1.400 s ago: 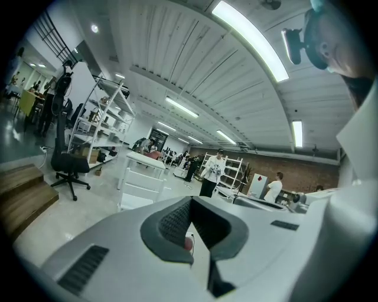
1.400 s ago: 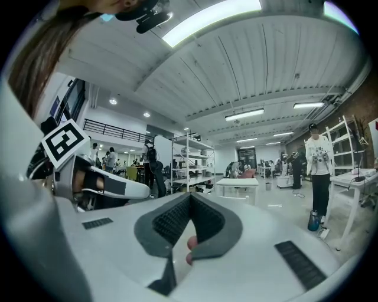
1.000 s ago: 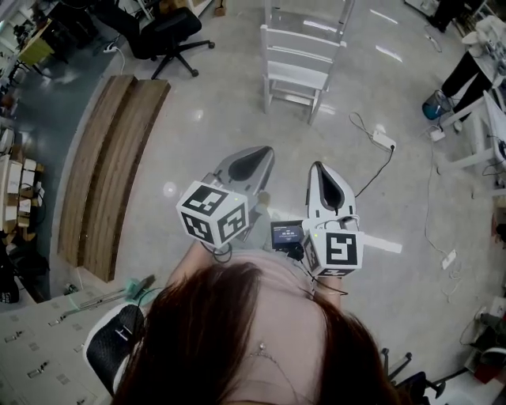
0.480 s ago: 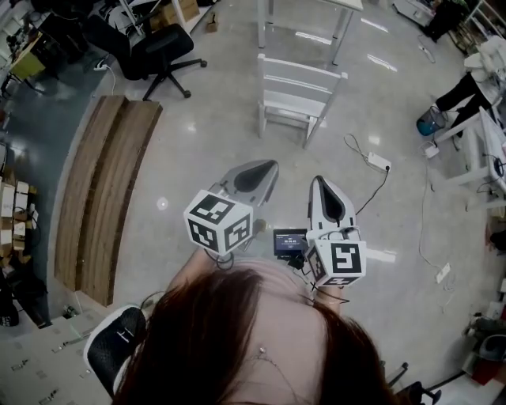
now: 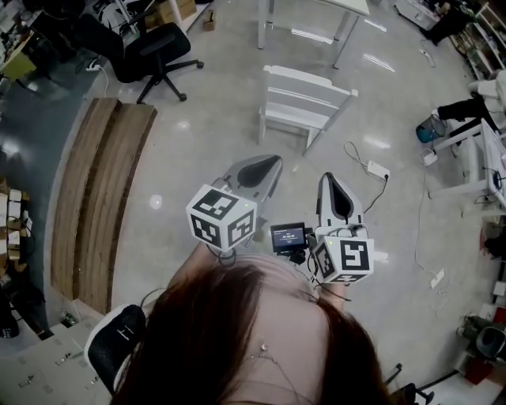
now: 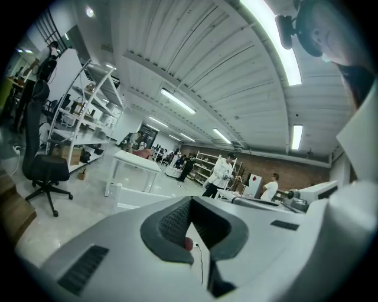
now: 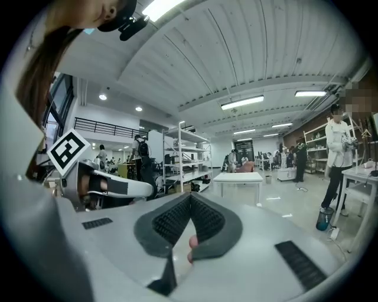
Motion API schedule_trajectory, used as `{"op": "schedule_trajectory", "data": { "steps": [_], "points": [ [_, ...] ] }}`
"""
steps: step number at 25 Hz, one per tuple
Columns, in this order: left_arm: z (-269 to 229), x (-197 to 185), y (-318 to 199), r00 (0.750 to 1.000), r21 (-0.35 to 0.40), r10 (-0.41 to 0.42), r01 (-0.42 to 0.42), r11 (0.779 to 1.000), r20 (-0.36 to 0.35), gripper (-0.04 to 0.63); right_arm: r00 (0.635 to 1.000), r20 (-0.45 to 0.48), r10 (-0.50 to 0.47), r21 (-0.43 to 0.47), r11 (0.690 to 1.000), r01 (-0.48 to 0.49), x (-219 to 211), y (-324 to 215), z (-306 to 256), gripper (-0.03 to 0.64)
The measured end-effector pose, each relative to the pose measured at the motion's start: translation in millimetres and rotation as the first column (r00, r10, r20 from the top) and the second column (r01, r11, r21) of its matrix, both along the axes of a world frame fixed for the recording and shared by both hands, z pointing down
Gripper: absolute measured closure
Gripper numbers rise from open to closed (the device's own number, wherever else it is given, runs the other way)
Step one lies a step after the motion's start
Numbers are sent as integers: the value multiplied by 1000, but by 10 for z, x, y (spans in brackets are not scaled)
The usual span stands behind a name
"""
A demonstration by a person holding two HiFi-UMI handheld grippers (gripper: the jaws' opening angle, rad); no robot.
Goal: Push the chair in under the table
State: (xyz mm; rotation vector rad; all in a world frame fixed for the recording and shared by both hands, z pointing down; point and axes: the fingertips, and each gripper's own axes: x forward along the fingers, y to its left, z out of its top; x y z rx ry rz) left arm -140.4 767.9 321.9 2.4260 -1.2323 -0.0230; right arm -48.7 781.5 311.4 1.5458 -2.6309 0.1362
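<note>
Both handhelds held side by side and level: left gripper and right gripper, jaws pressed together on nothing, probably to serve as blunt pushers. White chair at 12 o'clock, well apart from them. Table beyond it. No contact yet.

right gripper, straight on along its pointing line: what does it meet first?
Most likely the white slatted wooden chair, across the grey floor ahead of the right gripper. Depth is unclear from above; nothing else shows in between.
</note>
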Motion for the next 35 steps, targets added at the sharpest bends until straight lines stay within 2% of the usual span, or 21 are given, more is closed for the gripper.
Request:
{"op": "schedule_trajectory", "data": {
  "steps": [7,12,19,27,32,35],
  "points": [
    [154,-221,-548,998,-43,-1,-2,999,-68,591,1000,-31,-5,-64,998,3,-165,-435,294,604],
    [150,-253,-644,998,-45,-15,12,999,-60,591,999,-31,-12,-72,997,10,-156,-509,301,604],
    [108,-140,-793,999,-26,28,-29,999,-28,590,997,-13,-72,-53,996,71,-236,-770,231,604],
    [199,-151,-1597,1000,-45,-16,15,999,-8,591,993,-32,-114,-50,992,112,-229,-1593,283,604],
    [73,-12,-2113,999,-5,30,-30,1000,-26,591,991,-51,-127,-56,991,124,-152,-2163,279,604],
    [40,102,-2442,998,16,55,-55,998,-6,591,989,-70,-127,-45,991,124,-52,-2505,270,604]
  ]
}}
